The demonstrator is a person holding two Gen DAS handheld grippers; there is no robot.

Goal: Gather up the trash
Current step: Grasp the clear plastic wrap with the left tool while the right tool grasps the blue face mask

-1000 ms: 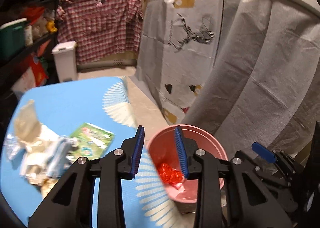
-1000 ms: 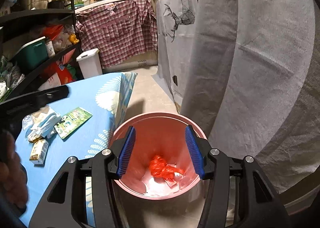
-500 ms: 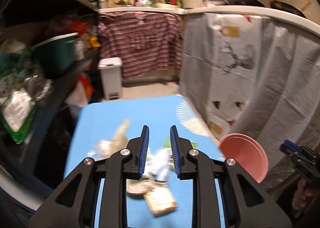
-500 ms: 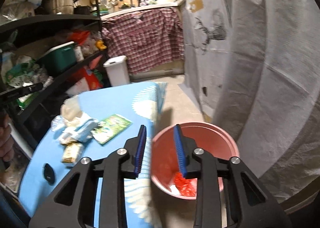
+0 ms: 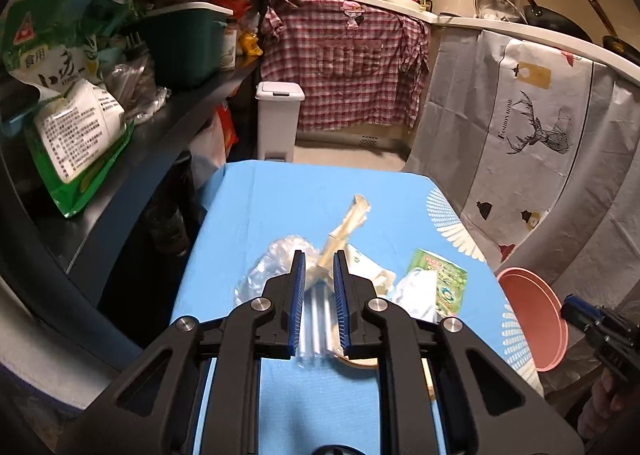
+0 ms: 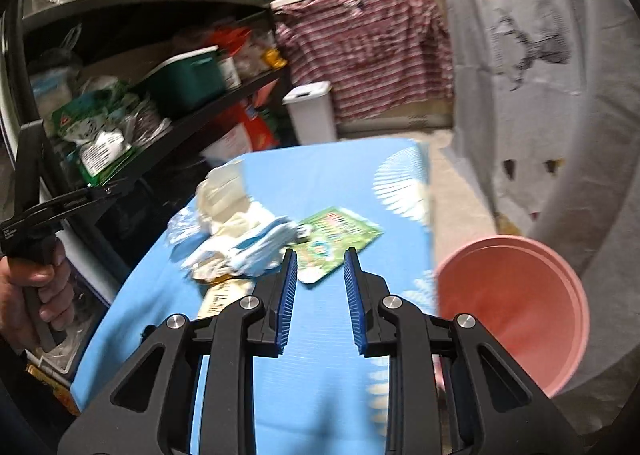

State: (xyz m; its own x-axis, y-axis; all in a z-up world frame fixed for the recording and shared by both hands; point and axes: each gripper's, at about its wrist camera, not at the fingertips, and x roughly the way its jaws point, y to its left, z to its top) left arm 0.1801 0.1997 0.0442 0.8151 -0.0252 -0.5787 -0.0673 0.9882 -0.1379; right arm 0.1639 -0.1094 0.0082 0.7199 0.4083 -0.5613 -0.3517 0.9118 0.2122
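Half the trash point(image 5: 352, 267) hides behind our left gripper point(image 5: 319, 271): crinkly clear plastic, a tan wrapper, and a ribbed clear packet between its jaws, which have just been closing; can't tell if they pinch it. Right gripper point(image 6: 319, 275) jaws are apart, empty; blurry green packet point(image 6: 336, 239) just beyond, pink bin point(image 6: 516, 303) to their right.

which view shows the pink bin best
The right wrist view: the pink bin shows its full rim and inside wall beside the blue table. The left wrist view catches only a squashed sliver at the frame edge.
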